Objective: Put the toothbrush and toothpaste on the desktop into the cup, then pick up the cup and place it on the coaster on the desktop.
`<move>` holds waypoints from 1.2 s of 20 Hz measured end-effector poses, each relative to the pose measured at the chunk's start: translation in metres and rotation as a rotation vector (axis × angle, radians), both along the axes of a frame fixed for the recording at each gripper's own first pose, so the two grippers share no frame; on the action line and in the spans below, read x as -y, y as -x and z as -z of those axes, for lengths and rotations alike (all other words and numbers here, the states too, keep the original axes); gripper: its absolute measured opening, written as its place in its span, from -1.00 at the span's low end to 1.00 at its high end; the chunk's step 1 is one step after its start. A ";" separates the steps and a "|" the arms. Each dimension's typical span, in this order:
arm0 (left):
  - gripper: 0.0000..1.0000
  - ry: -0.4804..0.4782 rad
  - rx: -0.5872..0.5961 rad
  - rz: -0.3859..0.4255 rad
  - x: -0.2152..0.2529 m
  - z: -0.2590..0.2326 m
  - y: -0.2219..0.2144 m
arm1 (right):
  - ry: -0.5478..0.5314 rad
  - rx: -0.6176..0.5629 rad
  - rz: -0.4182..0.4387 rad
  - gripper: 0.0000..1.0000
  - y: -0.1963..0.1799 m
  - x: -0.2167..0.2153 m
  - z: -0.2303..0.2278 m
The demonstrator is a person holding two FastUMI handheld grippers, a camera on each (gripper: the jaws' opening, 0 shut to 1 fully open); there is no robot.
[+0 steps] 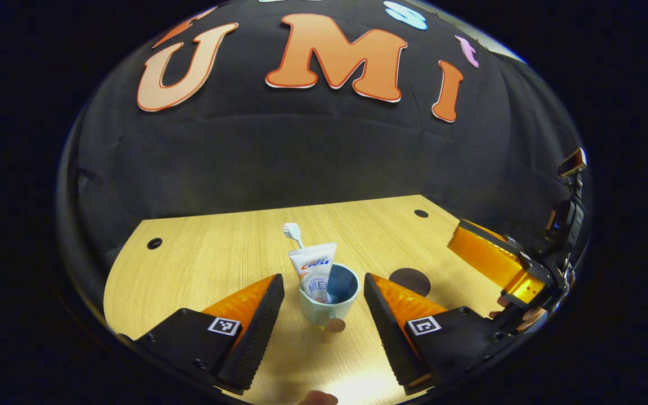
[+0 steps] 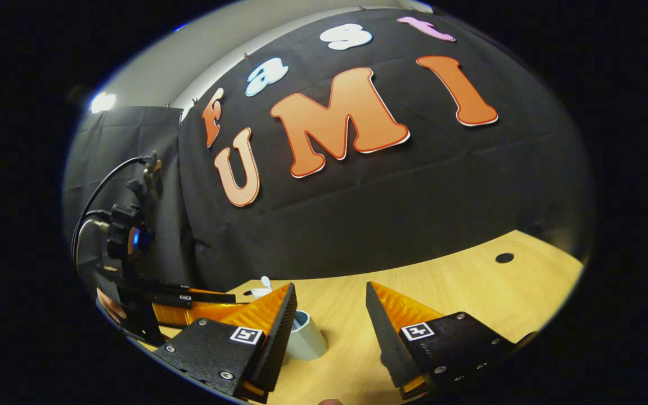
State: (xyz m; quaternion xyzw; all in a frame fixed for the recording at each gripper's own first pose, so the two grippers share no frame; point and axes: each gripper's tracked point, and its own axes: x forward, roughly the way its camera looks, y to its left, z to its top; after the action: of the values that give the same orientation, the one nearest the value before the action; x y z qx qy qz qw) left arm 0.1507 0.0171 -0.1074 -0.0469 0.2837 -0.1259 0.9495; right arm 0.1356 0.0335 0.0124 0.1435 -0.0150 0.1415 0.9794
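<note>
Wooden desktop (image 1: 200,259) carries the cup (image 1: 329,298), upright, with the toothbrush (image 1: 293,233) and toothpaste (image 1: 315,270) standing inside it. Left gripper (image 1: 324,315) is spread wide, one finger on each side of the cup, neither touching it. Dark round coaster (image 1: 411,280) lies just beside the cup. Right gripper (image 2: 329,326) is spread wide and holds nothing.

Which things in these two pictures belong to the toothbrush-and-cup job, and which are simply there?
Belonging to the job:
cup
toothbrush, standing in the cup
toothpaste, standing in the cup
coaster, lying bare to the cup's right
left gripper, jaws open either side of the cup

Simply there:
wooden desktop
cable holes
</note>
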 end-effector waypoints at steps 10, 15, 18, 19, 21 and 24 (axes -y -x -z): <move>0.86 -0.080 -0.296 0.019 0.008 0.024 0.003 | 0.117 -0.032 0.066 0.81 0.055 0.068 0.017; 0.85 -0.094 -0.440 0.000 0.006 0.040 0.004 | 0.166 -0.023 0.066 0.84 0.081 0.079 0.014; 0.86 -0.126 -0.494 0.012 0.008 0.048 0.004 | 0.181 -0.032 0.059 0.87 0.090 0.083 0.021; 0.86 -0.137 -0.511 0.021 0.009 0.049 0.004 | 0.189 -0.042 0.062 0.87 0.092 0.085 0.024; 0.85 -0.149 -0.549 0.042 0.013 0.056 0.006 | 0.202 -0.051 0.067 0.89 0.097 0.089 0.029; 0.86 -0.156 -0.608 0.048 0.016 0.066 0.007 | 0.207 -0.059 0.069 0.89 0.103 0.094 0.033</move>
State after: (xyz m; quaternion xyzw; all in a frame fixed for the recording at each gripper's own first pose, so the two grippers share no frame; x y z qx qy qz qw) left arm 0.1440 0.0015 -0.1738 -0.0027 0.5645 -0.1063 0.8185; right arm 0.0325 -0.0602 -0.0206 0.0450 0.0234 0.1043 0.9933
